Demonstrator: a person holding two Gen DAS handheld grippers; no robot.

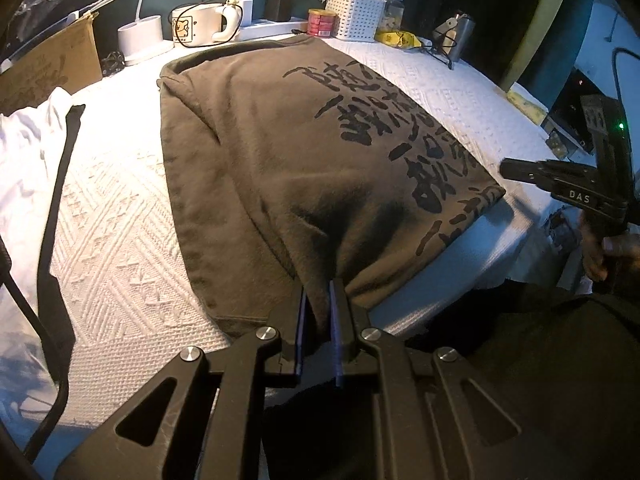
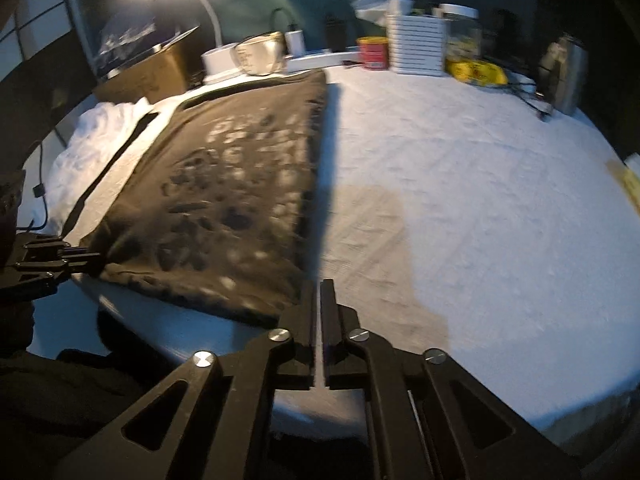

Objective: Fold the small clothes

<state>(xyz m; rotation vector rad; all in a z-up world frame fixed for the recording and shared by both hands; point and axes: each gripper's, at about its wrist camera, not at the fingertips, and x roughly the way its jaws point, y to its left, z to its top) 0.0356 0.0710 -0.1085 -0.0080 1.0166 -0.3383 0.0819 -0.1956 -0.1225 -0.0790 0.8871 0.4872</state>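
Olive-brown T-shirt point(image 1: 256, 152), folded lengthwise, lies flat on the white textured bedcover point(image 1: 120, 216), its near hem at the cover's front edge; soft matte knit, black brush-script lettering down one side. Left gripper point(image 1: 319, 300) angled down over the near hem, black jaws with blue pads pinched on a raised tuck of the shirt fabric. Right gripper point(image 2: 319, 300) also pitched downward just beside the shirt's near right corner; jaws narrowed to a thin slit, nothing between them, bare cover beneath. In the left view the right gripper sits past the shirt's corner, a hand behind it. Along the back: white perforated plastic basket point(image 1: 352, 16), red tin point(image 1: 318, 22), white mug point(image 1: 192, 24), cardboard box point(image 1: 52, 64). Crumpled white cloth point(image 1: 28, 152) at left.
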